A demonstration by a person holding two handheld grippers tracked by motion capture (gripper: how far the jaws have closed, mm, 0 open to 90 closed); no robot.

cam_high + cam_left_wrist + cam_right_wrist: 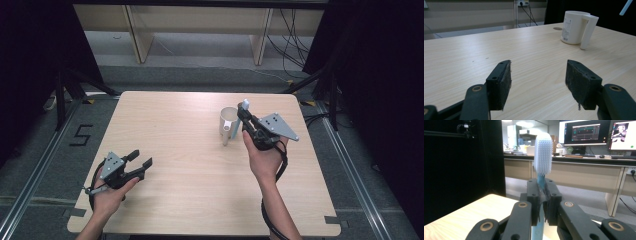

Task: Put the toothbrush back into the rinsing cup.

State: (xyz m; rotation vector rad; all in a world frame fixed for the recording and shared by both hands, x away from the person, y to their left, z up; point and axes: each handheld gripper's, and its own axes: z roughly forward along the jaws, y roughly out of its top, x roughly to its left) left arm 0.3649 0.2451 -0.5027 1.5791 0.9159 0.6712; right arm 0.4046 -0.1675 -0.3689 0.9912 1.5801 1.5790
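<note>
A white mug [227, 122] with a long straight handle stands upright on the wooden table [190, 165], right of centre. My right gripper [246, 119] is held just right of the mug, raised, and shut on a toothbrush. The toothbrush [543, 155] has a white bristled head and a blue neck, pinched between the pads and pointing up; its head [245, 104] shows above the jaws. My left gripper [140, 159] rests low near the table's front left, open, with nothing between its pads [503, 82]. The mug [575, 27] stands far ahead of it, to the right.
Black curtains and stand legs flank the table. A pale wooden bench [200, 30] stands beyond the far edge, with cables [292, 40] on the floor. Desks with monitors [586, 132] lie in the background of the right gripper view.
</note>
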